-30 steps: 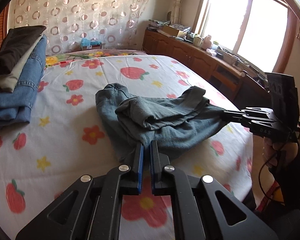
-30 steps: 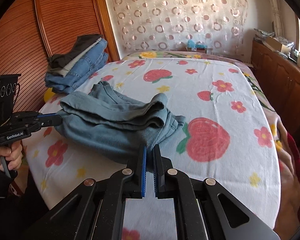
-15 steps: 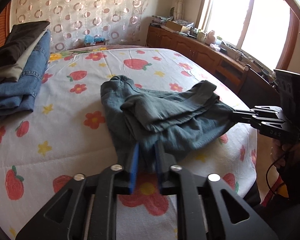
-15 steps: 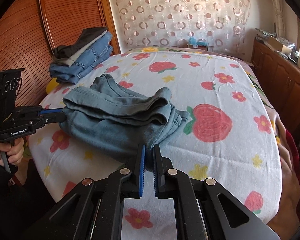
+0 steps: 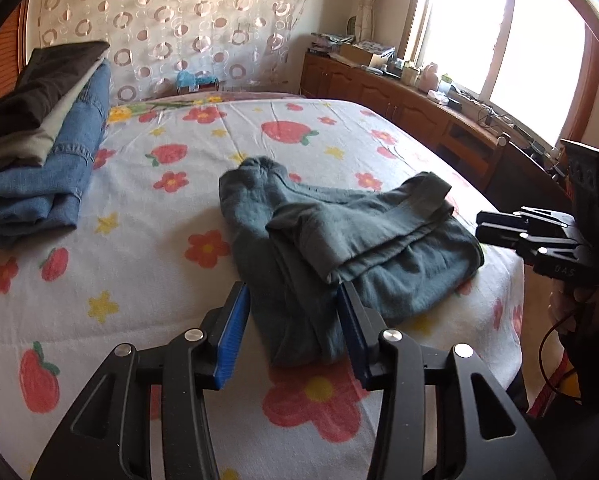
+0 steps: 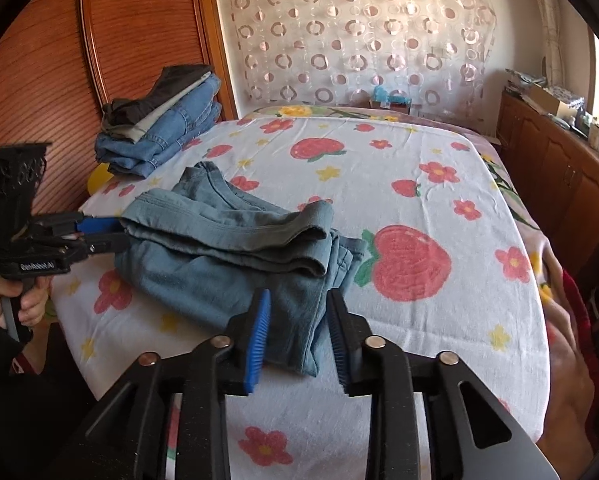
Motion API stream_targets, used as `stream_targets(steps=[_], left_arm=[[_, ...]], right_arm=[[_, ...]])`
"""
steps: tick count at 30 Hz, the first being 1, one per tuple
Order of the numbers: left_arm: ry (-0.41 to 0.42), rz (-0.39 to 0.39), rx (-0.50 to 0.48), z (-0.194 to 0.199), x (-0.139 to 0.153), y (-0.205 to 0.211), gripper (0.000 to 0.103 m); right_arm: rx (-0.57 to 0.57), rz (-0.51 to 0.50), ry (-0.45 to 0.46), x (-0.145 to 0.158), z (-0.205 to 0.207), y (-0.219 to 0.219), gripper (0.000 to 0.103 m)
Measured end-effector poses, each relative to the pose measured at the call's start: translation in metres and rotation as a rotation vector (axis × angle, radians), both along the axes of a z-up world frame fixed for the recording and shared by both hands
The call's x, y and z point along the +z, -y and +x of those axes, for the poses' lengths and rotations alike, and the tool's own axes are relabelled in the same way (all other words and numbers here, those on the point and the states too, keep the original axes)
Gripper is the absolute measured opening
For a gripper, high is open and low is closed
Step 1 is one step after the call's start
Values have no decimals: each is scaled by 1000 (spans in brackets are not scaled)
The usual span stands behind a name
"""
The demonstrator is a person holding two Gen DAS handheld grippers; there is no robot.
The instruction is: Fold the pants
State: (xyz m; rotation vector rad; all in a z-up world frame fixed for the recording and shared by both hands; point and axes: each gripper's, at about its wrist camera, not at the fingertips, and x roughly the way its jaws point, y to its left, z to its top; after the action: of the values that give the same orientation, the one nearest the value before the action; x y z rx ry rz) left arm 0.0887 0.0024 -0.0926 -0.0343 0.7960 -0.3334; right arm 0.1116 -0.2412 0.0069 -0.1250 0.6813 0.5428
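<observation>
Grey-blue pants (image 5: 351, 248), soft faded fabric, folded into a loose, rumpled bundle in several layers, waistband strip lying across the top, one rounded end bunched up at the far side; lying flat on the flower-print bedsheet (image 5: 147, 272) near its front edge.

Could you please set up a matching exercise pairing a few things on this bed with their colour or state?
Things:
1. pants
2. stack
3. left gripper
4. sheet

Descriptions:
A. white with red flowers and strawberries
B. grey-blue, loosely folded at the bed's near edge
C. jaws apart, one pant end between them, having just opened
D. folded jeans under beige and dark clothes

Pairs: 1-B, 2-D, 3-C, 4-A
</observation>
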Motion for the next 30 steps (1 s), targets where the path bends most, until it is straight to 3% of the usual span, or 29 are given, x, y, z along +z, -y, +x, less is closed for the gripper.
stream_targets(steps=[8, 15, 25, 27, 30], left_arm=[[-17, 39, -4, 22, -1, 3, 46], [2, 52, 8, 48, 10, 6, 46], [-6, 37, 26, 74, 8, 5, 46], [-3, 45, 31, 75, 7, 4, 43], [15, 31, 26, 72, 9, 3, 35]], right_arm=[[14, -74, -31, -17, 32, -15, 31], [5, -117, -7, -9, 63, -30, 31], [47, -22, -52, -6, 100, -33, 31], [66, 0, -69, -7, 106, -32, 11], [70, 30, -46, -2, 109, -30, 7]])
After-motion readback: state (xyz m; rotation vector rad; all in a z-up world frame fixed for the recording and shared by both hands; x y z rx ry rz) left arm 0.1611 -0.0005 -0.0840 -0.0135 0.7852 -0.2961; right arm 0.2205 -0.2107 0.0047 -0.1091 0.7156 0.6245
